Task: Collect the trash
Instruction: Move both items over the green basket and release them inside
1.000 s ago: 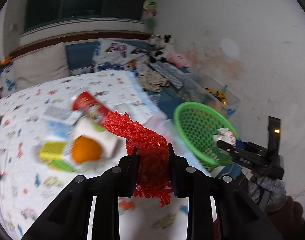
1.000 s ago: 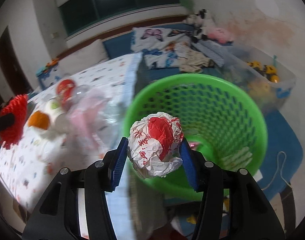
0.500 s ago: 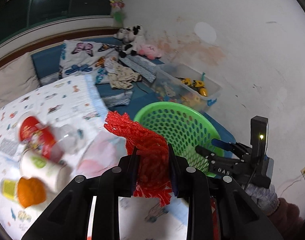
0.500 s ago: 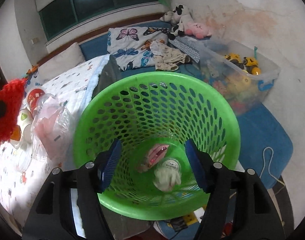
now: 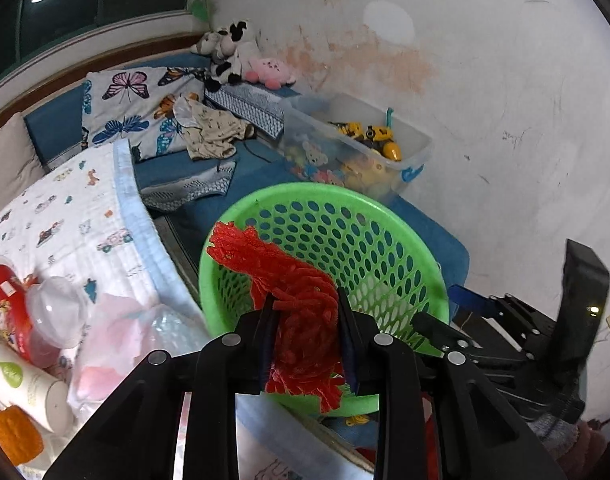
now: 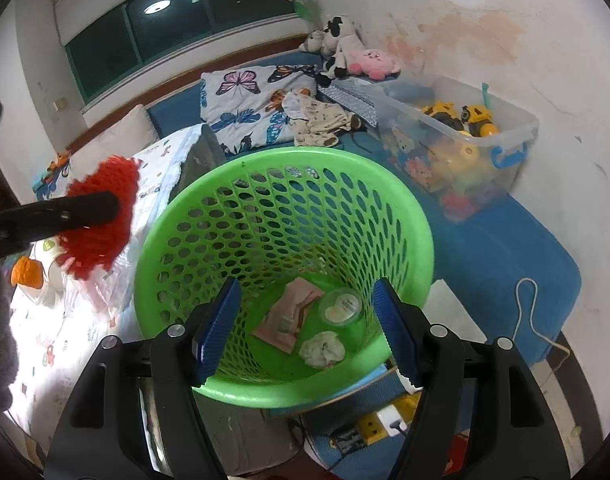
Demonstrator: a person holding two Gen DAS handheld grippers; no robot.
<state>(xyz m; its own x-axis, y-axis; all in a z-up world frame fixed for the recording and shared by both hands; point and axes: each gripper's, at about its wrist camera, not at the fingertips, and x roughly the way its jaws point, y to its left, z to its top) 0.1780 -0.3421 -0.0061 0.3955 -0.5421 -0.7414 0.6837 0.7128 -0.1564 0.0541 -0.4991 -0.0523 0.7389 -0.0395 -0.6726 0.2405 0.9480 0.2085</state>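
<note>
Green basket (image 6: pixel 283 184) beside printed bedsheet (image 5: pixel 77 216); left fingers (image 5: pixel 267 328) clench red mesh (image 5: pixel 293 292), right fingers (image 6: pixel 219 324) just spread, empty.

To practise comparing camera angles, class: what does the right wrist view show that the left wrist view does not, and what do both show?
Only the right wrist view shows the basket's contents: a pink wrapper, a clear round lid and a crumpled white paper ball. Only the left wrist view shows the red cup and the left gripper clamping the red foam net. Both show the green perforated plastic basket.
</note>
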